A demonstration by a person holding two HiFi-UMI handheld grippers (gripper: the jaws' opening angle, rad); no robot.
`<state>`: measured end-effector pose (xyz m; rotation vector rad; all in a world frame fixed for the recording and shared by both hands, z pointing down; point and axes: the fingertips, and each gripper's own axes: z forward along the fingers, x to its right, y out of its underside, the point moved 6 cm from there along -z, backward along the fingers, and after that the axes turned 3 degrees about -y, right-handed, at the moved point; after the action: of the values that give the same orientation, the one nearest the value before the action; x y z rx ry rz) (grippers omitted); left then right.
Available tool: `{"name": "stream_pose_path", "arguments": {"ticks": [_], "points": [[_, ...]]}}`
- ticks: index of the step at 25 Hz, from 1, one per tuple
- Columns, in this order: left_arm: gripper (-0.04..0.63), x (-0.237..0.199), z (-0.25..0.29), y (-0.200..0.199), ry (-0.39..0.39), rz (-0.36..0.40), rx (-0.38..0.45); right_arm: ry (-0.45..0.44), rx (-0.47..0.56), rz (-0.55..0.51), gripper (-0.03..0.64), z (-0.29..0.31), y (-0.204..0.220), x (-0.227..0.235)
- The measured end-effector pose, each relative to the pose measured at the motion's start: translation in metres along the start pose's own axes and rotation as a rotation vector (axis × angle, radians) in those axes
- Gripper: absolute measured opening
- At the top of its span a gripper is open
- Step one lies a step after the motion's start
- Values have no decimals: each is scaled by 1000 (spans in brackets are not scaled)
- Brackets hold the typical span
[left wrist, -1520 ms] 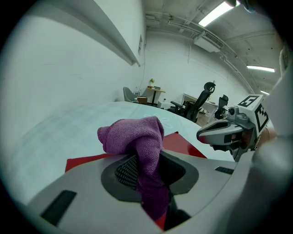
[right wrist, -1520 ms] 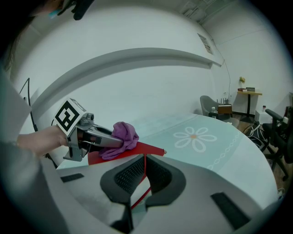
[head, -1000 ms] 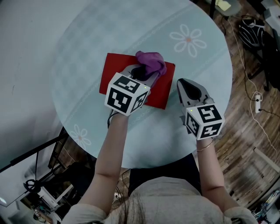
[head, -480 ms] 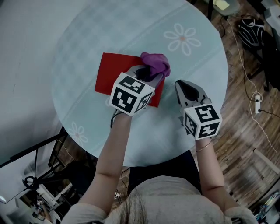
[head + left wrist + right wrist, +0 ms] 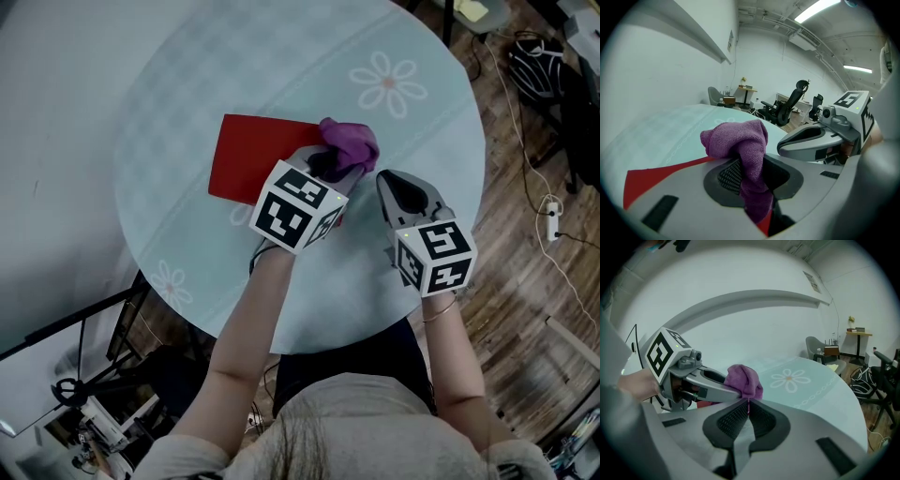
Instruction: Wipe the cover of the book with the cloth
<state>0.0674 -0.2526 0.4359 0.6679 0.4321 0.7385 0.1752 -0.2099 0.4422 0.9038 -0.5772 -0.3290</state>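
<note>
Left gripper (image 5: 330, 165) clenches cloth (image 5: 352, 141) on the book (image 5: 251, 159), at its right edge; right gripper (image 5: 387, 180), fingers closed, empty.

No legible text, apparently.

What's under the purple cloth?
The purple cloth, shut in the jaws of the left gripper, sits at the right end of the flat red book. The cover right beneath it is hidden.
</note>
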Motion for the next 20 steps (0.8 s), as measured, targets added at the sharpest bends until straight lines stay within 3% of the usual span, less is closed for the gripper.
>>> {"name": "stream_pose_path", "arguments": {"ticks": [9,20], "points": [[110,-6,-43,-2,46,16,90,51,35,12,25,1,-4,-29],[110,-37,-116,17,13,11,170,71,81,-14,25,9,-16,-93]]}}
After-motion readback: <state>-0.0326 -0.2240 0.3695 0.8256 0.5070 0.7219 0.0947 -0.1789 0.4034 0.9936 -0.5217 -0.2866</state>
